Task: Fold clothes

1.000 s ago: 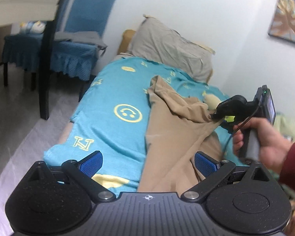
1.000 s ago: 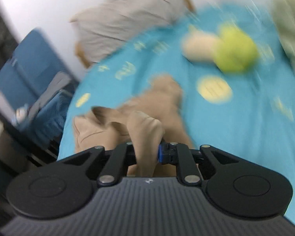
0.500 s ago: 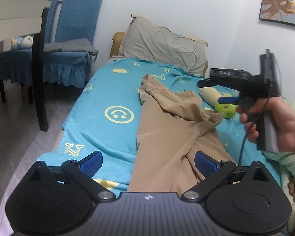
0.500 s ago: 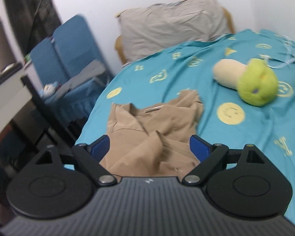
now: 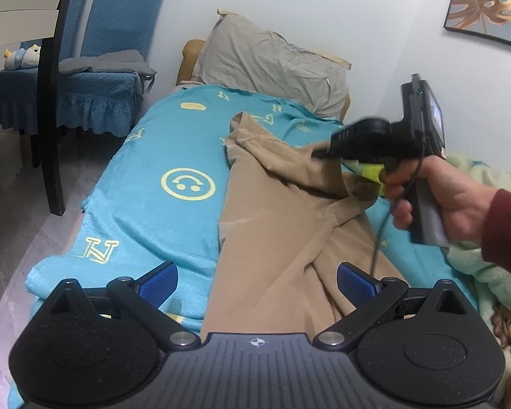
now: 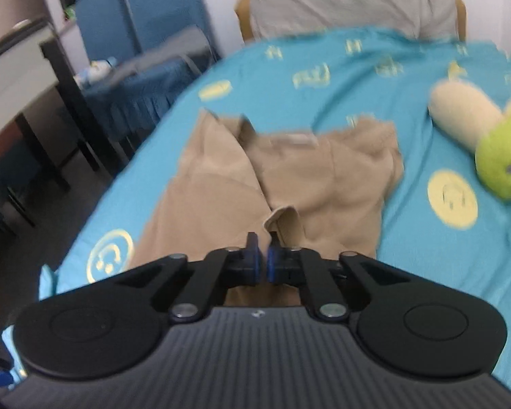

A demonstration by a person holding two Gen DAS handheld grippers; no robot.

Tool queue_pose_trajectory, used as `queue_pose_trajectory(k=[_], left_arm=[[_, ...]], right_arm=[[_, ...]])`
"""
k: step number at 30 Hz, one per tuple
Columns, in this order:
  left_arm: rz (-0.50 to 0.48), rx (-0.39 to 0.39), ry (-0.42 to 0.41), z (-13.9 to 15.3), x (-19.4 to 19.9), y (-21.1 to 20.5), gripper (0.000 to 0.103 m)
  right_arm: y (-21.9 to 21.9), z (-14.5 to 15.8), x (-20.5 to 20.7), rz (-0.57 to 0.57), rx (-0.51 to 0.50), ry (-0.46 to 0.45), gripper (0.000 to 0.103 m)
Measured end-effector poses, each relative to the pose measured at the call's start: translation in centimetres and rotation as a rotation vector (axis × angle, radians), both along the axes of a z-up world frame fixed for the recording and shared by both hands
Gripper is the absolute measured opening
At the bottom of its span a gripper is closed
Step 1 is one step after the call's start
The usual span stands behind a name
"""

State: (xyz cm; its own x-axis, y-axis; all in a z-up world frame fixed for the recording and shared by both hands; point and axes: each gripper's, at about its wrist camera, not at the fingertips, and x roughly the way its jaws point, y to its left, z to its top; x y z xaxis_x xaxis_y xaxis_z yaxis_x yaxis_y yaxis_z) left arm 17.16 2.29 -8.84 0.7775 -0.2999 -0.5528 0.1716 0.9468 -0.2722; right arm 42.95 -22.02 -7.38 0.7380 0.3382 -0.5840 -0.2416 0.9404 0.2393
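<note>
Two grippers: left gripper point(image 5: 257, 281) fingers wide; right gripper point(image 6: 263, 260) fingers pinch tan trousers point(image 6: 289, 184).

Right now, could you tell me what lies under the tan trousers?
The tan trousers lie on the turquoise bedspread, printed with yellow smileys. Whatever sits beneath their middle is covered.

Bed point(image 5: 143, 184) w/ teal sheet, yellow smiley & letter prints. On it: tan garment point(image 5: 282, 225) lying lengthwise, rumpled at far end; grey pillow point(image 5: 272, 64) at head; cream-and-green plush toy point(image 6: 483, 136) right of garment; pale green blanket point(image 5: 487, 266) at right edge.
</note>
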Motion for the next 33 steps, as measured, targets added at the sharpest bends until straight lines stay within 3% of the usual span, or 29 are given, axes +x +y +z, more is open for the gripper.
queue_pose_trajectory(k=[4, 7, 11, 17, 19, 20, 21, 23, 27, 33], left_arm=[[0.001, 0.000, -0.010, 0.5, -0.5, -0.1, 0.101], [0.006, -0.022, -0.004, 0.7, -1.1, 0.3, 0.101], [0.010, -0.019, 0.005, 0.5, -1.3, 0.5, 0.101], [-0.003, 0.031, 0.017, -0.3, -0.7, -0.2, 0.101], [-0.009, 0.050, 0.020, -0.5, -0.4, -0.5, 0.101], [-0.011, 0.059, 0.021, -0.6, -0.3, -0.7, 0.101], [-0.014, 0.067, 0.022, -0.7, -0.2, -0.8, 0.101], [-0.032, 0.074, 0.016, -0.7, -0.1, -1.0, 0.101], [-0.029, 0.105, -0.010, -0.1, -0.6, -1.4, 0.101], [-0.019, 0.105, -0.053, 1.7, -2.4, -1.6, 0.101]], right_arm=[[-2.7, 1.3, 0.3, -0.230, 0.128, -0.121, 0.006], [-4.4, 0.2, 1.5, -0.374, 0.171, -0.112, 0.006], [-5.1, -2.4, 3.4, -0.436, 0.145, -0.073, 0.006], [-5.1, -4.7, 4.4, -0.416, 0.157, -0.022, 0.009], [-5.2, -4.5, 4.2, -0.404, 0.165, -0.004, 0.014], [-5.1, -4.2, 3.9, -0.398, 0.155, 0.002, 0.031], [-5.0, -3.7, 3.4, -0.389, 0.145, -0.008, 0.056], [-4.5, -2.3, 1.8, -0.367, 0.120, -0.043, 0.084], [-3.4, 1.7, -3.1, -0.314, 0.081, -0.081, 0.087], [-1.4, 7.4, -13.9, -0.275, 0.047, -0.092, 0.087]])
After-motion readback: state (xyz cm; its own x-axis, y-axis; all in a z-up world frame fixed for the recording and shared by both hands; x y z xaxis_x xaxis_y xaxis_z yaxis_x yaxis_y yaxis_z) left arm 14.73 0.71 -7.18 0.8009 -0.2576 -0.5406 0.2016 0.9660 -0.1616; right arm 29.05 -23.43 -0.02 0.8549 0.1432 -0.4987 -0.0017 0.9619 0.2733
